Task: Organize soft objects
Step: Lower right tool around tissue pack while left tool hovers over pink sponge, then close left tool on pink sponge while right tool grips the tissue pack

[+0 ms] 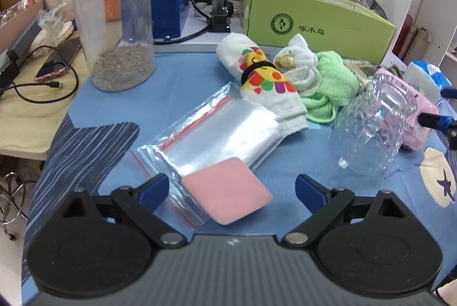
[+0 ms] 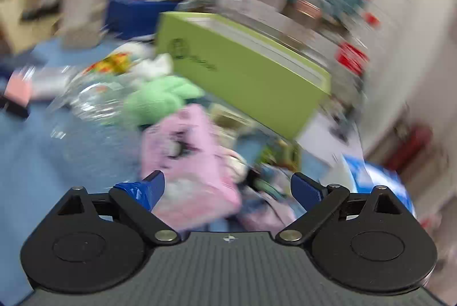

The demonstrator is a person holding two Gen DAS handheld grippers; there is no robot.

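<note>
The left gripper (image 1: 231, 190) hangs low over the blue patterned tablecloth (image 1: 182, 72), blue-tipped fingers spread wide, nothing between them but air. Right in that gap lies the flat pink square sponge pad (image 1: 227, 190), matte, soft-edged, turned like a diamond, one corner resting on the clear zip-top plastic bags with the red seal line (image 1: 211, 132). The pad touches neither finger.

Further back, the soft pile: a rolled white towel with bright coloured blotches, cinched by a black band (image 1: 260, 74), pressed against a knotted white cloth (image 1: 300, 63) and a crumpled mint-green terry cloth (image 1: 331, 86). All three bunch together just in front of the long lime-green cardboard box (image 1: 314, 17). A clear ribbed plastic bottle (image 1: 371, 123) lies tipped on its side beside the green cloth, and behind it sits a pale pink soft packet with printed lettering (image 1: 414, 123).

Over on the right, the picture is smeared with motion blur. The right gripper (image 2: 228, 186) is also spread wide, holding nothing, and the pink packet (image 2: 188, 154) sits just ahead of its left finger; contact I cannot tell. The green cloth (image 2: 160, 100) and the green box (image 2: 242, 72) show beyond.

A tall clear plastic jar with grey granules at the bottom (image 1: 114, 17) stands upright at the far left of the cloth.
</note>
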